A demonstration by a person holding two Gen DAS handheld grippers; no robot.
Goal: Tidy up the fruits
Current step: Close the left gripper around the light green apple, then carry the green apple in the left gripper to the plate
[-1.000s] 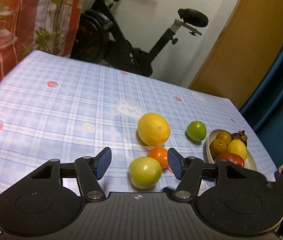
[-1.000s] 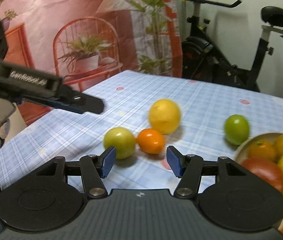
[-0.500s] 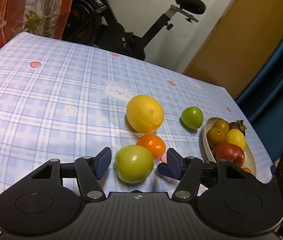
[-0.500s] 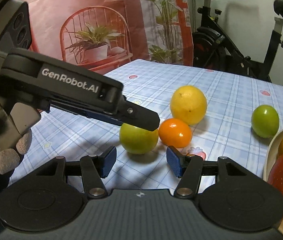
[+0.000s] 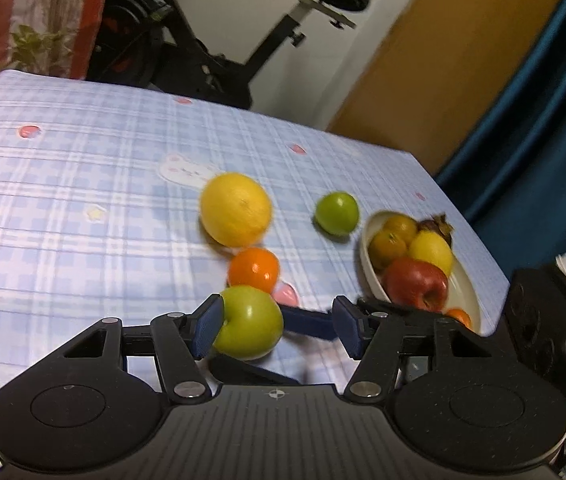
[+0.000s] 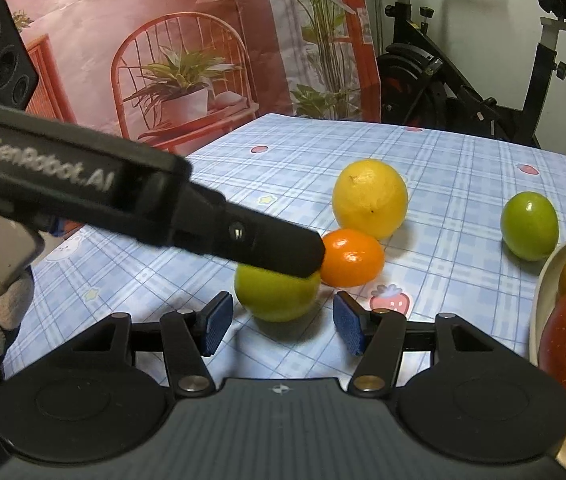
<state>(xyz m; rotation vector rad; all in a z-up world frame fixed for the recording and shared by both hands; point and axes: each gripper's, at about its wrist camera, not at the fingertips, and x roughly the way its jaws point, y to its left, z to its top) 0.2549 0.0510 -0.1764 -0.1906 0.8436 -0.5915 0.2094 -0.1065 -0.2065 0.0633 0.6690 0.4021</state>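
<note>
A green apple (image 5: 249,322) (image 6: 275,294) lies on the checked tablecloth. My left gripper (image 5: 277,326) is open around it, its left pad touching the apple, the right pad apart. My right gripper (image 6: 279,322) is open just in front of the same apple. A small orange (image 5: 253,270) (image 6: 351,256) sits right behind the apple, then a big yellow citrus (image 5: 235,208) (image 6: 369,198). A smaller green fruit (image 5: 337,208) (image 6: 529,224) lies beside the white bowl (image 5: 371,272) (image 6: 539,300), which holds a red apple (image 5: 415,282), a lemon and oranges.
The left gripper's body (image 6: 123,200) crosses the right wrist view above the apple. The right gripper's finger (image 5: 307,322) shows between the left fingers. The bowl stands near the table's right edge. An exercise bike (image 5: 203,56) stands behind the table.
My left gripper has moved forward so the green apple now sits between its fingers. My right gripper has come closer to the apple as well.
</note>
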